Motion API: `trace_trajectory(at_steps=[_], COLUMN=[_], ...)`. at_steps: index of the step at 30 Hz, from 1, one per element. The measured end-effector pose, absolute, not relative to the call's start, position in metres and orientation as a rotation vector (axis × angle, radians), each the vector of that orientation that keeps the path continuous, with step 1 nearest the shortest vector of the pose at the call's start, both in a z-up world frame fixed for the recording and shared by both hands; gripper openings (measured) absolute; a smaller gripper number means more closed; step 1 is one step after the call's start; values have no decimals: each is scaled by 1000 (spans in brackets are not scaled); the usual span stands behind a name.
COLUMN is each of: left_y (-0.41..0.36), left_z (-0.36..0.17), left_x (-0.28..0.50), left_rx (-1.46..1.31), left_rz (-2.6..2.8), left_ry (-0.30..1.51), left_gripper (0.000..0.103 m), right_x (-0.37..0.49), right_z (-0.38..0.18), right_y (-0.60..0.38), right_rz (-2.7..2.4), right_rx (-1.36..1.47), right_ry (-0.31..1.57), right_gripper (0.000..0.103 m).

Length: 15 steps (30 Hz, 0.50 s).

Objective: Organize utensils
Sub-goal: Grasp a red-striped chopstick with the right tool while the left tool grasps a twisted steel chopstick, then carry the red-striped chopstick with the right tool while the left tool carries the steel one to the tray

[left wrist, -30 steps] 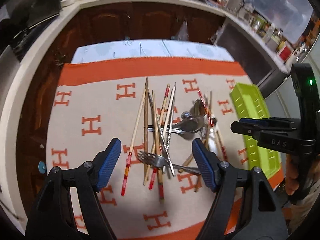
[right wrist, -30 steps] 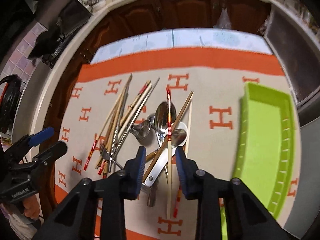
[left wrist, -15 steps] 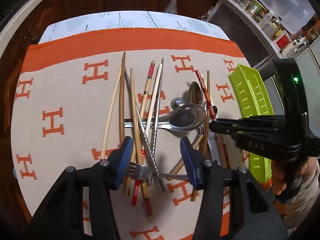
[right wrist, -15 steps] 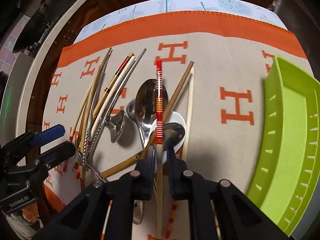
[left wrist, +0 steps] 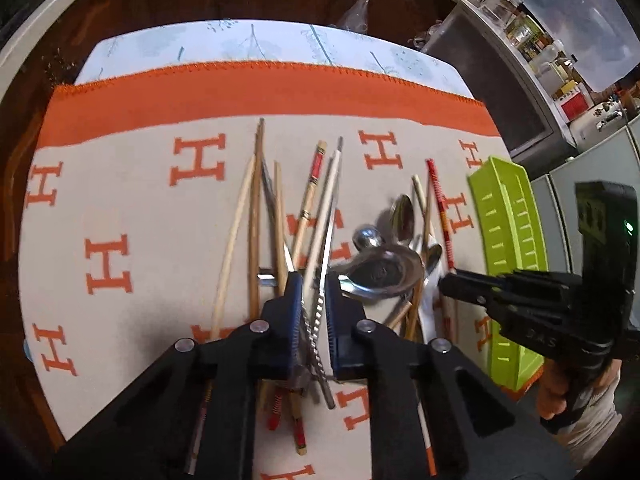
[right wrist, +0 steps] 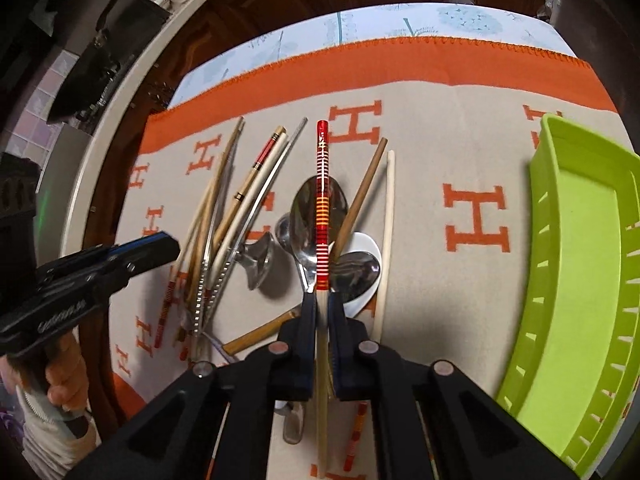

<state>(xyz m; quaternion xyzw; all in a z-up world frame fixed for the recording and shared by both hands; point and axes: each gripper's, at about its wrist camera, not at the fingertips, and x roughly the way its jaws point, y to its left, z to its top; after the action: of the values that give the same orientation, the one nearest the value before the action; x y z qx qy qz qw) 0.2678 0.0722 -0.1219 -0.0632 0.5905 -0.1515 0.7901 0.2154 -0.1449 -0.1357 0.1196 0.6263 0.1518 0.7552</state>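
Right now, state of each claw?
Left claw: shut on metal chopsticks.
Right claw: shut on the red-striped chopstick.

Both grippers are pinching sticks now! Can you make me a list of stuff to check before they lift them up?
1. Right gripper shut on the red striped chopstick: ok.
2. Left gripper shut on the metal chopstick: ok, but a second stick seems pinched too.
3. Red striped chopstick free of the pile: not ok, it lies across a spoon.
4. Metal chopstick free of the pile: not ok, other sticks cross it.
5. Green tray has room: ok, looks empty.
6. Grippers apart from each other: ok.
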Motion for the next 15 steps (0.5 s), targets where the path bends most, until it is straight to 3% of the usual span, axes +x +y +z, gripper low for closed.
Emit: trace_trajectory(at_steps=[15], left_y=[74], left_z=[-148], left_x=[280], left_rx=[-109], left_rz=[-303], left_ry=[1346], left_gripper=[8], right_x=[209], right_z=[-131], right_y=[-152], right_rz=[349], right_rx=[297], right_ry=[1355], right_gripper=[5])
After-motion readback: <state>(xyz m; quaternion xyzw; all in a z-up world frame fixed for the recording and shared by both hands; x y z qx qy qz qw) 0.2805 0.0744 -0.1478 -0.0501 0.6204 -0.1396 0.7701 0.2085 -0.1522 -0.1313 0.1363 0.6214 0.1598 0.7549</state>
